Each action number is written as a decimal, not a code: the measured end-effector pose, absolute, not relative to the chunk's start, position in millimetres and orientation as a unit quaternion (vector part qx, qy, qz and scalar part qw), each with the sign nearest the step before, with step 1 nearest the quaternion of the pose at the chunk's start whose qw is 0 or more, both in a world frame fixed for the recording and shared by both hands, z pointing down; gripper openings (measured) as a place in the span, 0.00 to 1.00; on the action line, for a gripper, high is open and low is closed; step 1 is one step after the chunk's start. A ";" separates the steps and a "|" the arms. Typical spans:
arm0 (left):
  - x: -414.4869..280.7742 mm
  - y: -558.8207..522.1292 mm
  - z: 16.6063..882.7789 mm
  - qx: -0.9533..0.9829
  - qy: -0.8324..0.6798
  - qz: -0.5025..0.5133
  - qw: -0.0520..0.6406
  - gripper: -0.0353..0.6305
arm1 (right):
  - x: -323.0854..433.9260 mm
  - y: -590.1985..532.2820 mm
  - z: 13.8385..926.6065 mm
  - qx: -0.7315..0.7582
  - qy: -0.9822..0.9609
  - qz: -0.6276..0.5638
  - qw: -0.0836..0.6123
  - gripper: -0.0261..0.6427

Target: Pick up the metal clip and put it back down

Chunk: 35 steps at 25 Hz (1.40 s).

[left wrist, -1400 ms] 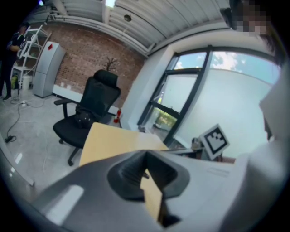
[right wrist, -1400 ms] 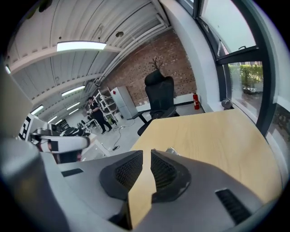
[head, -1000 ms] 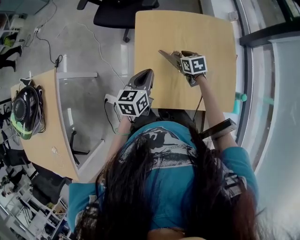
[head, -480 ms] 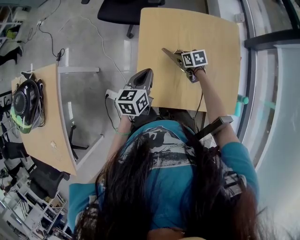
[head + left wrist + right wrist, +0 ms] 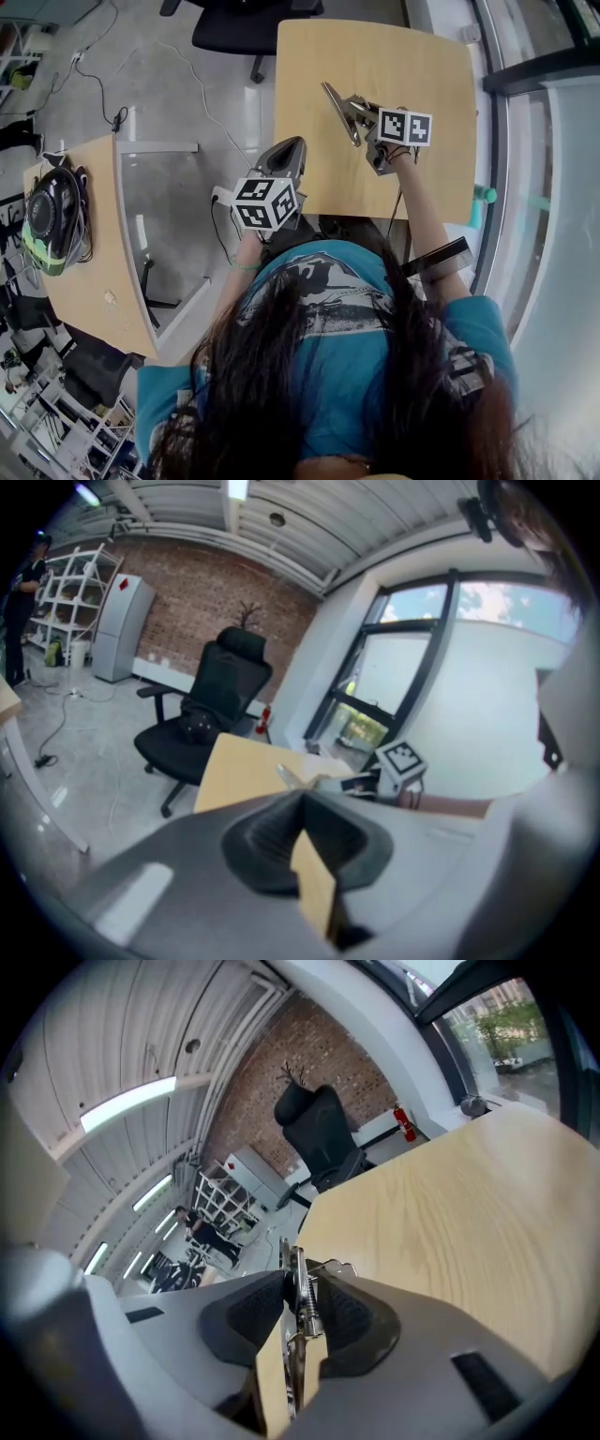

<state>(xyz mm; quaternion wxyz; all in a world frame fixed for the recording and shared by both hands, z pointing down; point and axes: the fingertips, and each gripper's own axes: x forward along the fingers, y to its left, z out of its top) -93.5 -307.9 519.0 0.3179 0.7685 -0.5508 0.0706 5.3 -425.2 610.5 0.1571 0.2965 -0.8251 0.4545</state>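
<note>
Because the task needs only one hand, the left gripper (image 5: 302, 799) waits at the near left edge of the wooden table (image 5: 375, 56), its jaws pressed together on nothing and well apart from the work. The right gripper (image 5: 300, 1288) does the job: its jaws have just been closing, and the metal clip (image 5: 338, 110) stands between the dark pads, clamped there. The pads press on the clip's flat sides, likely because those broad faces give a steadier hold than its narrow edges. In the head view the clip sticks out of the jaws toward the far left of the table, and it seems to hang over the wood rather than lie on it, so the picking-up half looks done and the setting-down half remains.

The clip is bare silvery metal, long and thin, with one arm tapering to a point. Seen from the right gripper view it is edge-on: two thin blades close together, a small coiled spring between them, and a bent wire loop poking out just beyond the pads.
</note>
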 end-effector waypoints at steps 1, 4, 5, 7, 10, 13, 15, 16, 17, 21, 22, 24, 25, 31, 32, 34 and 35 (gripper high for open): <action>-93.4 -307.7 517.4 0.771 -0.548 0.068 0.317 0.06 | 6.5 -421.7 598.2 0.301 -0.825 0.457 0.138 0.21; -90.4 -307.9 514.3 0.779 -0.540 0.062 0.313 0.06 | 13.8 -407.0 565.6 0.313 -0.827 0.460 0.087 0.21; -88.8 -307.9 513.6 0.782 -0.536 0.062 0.311 0.06 | 17.1 -401.1 555.8 0.316 -0.826 0.460 0.073 0.21; -85.5 -306.7 511.9 0.789 -0.528 0.063 0.308 0.06 | 23.9 -388.2 536.9 0.324 -0.825 0.461 0.045 0.21; -80.7 -303.9 509.5 0.797 -0.514 0.059 0.312 0.06 | 35.5 -369.2 511.6 0.340 -0.819 0.462 0.005 0.20; -76.0 -301.4 508.2 0.805 -0.501 0.056 0.314 0.06 | 46.8 -352.5 494.7 0.358 -0.812 0.461 -0.025 0.20; -72.6 -299.8 507.2 0.811 -0.493 0.057 0.311 0.06 | 53.5 -343.1 488.3 0.368 -0.806 0.461 -0.039 0.20; -70.9 -299.2 506.4 0.814 -0.489 0.058 0.309 0.06 | 56.7 -339.1 485.9 0.373 -0.803 0.463 -0.047 0.20; -69.4 -298.9 505.5 0.816 -0.486 0.058 0.306 0.06 | 59.7 -335.5 483.8 0.377 -0.799 0.465 -0.054 0.20; -66.3 -297.0 501.8 0.824 -0.481 0.064 0.292 0.06 | 68.1 -325.0 477.7 0.390 -0.793 0.463 -0.070 0.19; -65.7 -295.9 501.2 0.827 -0.479 0.067 0.288 0.06 | 69.5 -323.0 476.9 0.393 -0.792 0.462 -0.071 0.19; -64.4 -293.5 500.3 0.831 -0.474 0.072 0.283 0.06 | 71.5 -319.8 475.8 0.397 -0.791 0.460 -0.073 0.19; -63.4 -292.3 500.0 0.833 -0.470 0.073 0.283 0.06 | 72.4 -318.4 475.6 0.399 -0.790 0.459 -0.075 0.19; -60.8 -288.4 498.9 0.842 -0.458 0.081 0.274 0.06 | 74.6 -316.5 477.3 0.405 -0.787 0.460 -0.075 0.19; -61.6 -288.5 498.3 0.840 -0.461 0.076 0.276 0.06 | 74.7 -316.3 477.0 0.406 -0.787 0.459 -0.075 0.19; -63.5 -289.7 497.0 0.836 -0.467 0.065 0.280 0.06 | 74.8 -316.4 476.0 0.405 -0.787 0.458 -0.075 0.19; -64.2 -290.4 496.8 0.835 -0.468 0.061 0.282 0.06 | 74.8 -316.6 475.7 0.406 -0.788 0.458 -0.075 0.19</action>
